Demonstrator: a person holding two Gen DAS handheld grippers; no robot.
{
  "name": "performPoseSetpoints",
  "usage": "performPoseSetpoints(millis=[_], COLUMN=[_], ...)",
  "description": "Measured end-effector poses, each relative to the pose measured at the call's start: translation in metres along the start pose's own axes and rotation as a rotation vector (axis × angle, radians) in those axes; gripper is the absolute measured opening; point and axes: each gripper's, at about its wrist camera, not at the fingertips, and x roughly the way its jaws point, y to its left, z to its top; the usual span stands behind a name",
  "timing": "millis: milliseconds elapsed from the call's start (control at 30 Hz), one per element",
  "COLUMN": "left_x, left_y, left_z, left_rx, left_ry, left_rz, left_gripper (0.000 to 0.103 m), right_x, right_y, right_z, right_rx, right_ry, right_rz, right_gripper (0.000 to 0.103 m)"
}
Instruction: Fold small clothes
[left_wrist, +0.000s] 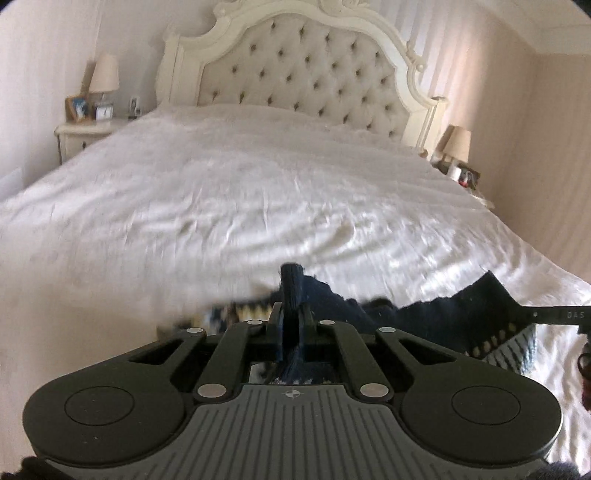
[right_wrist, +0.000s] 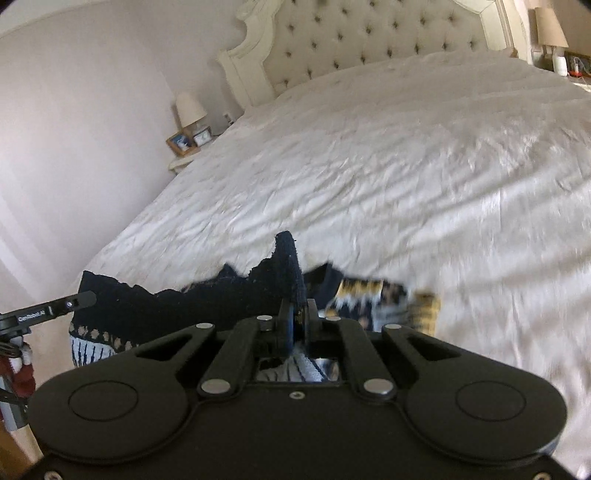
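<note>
A small navy knit garment with a yellow, white and blue pattern (left_wrist: 424, 314) hangs stretched between my two grippers above the near end of the bed. My left gripper (left_wrist: 291, 314) is shut on one corner of its dark edge. My right gripper (right_wrist: 297, 314) is shut on the other corner of the garment (right_wrist: 207, 302). The right gripper's finger shows at the right edge of the left wrist view (left_wrist: 554, 314). The left gripper's finger shows at the left of the right wrist view (right_wrist: 55, 308). The patterned part hangs below, partly hidden by the gripper bodies.
The white bedspread (left_wrist: 258, 192) covers a wide bed with a tufted cream headboard (left_wrist: 303, 66). A nightstand with a lamp and frames (left_wrist: 88, 122) stands at the left, another lamp (left_wrist: 458, 147) at the right. Walls close both sides.
</note>
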Motion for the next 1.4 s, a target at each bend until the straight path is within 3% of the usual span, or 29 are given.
performPoseSetpoints(millis=[200,333,433,500,567,633,667,900,967,1000,1033,1167,1200,1400], left_x=[0.051,0.089,0.106,0.109,0.113,0.114,0.115,0.144,0.150,0.151,0.152,0.137,0.128,0.073], left_y=[0.009,0.021,0.034,0.040,0.043,0.044,0.044,0.042,0.039,0.035,0.030,0.010,0.006,0.009], left_z=[0.019,0.015,0.008,0.000,-0.007,-0.015,-0.019,-0.029,-0.027,-0.026,-0.025,-0.027,-0.028,-0.020], left_rx=[0.005,0.014,-0.048,-0.076,-0.066,-0.053,-0.047,-0.061,-0.052,-0.037,-0.020,0.058,0.076,0.086], left_ry=[0.010,0.090,0.182,0.230,0.268,0.295,0.313,0.411,0.416,0.410,0.403,0.339,0.313,0.145], left_rz=[0.034,0.060,0.044,0.018,0.011,-0.019,-0.033,-0.015,-0.028,-0.043,-0.048,-0.059,-0.040,0.078], left_gripper=[0.003,0.003,0.004,0.005,0.011,0.037,0.041,0.050,0.046,0.024,0.009,0.007,0.007,0.007], right_x=[0.049,0.084,0.104,0.112,0.117,0.117,0.117,0.120,0.122,0.122,0.121,0.114,0.111,0.084], right_y=[-0.028,-0.044,-0.059,-0.069,-0.076,-0.081,-0.082,-0.079,-0.079,-0.079,-0.078,-0.073,-0.070,-0.047], right_z=[0.021,0.018,0.012,0.006,0.000,-0.004,-0.007,-0.009,-0.008,-0.007,-0.007,-0.007,-0.007,0.007], right_rx=[0.052,0.051,0.065,0.081,0.093,0.108,0.109,0.087,0.081,0.081,0.080,0.069,0.061,0.000], right_ry=[0.028,0.102,0.163,0.187,0.209,0.216,0.216,0.225,0.227,0.227,0.225,0.210,0.204,0.110], right_rz=[-0.057,-0.103,-0.148,-0.161,-0.162,-0.155,-0.155,-0.138,-0.136,-0.134,-0.134,-0.131,-0.128,-0.059], right_gripper=[0.011,0.011,0.012,0.019,0.021,0.021,0.021,0.021,0.021,0.021,0.021,0.020,0.015,0.011])
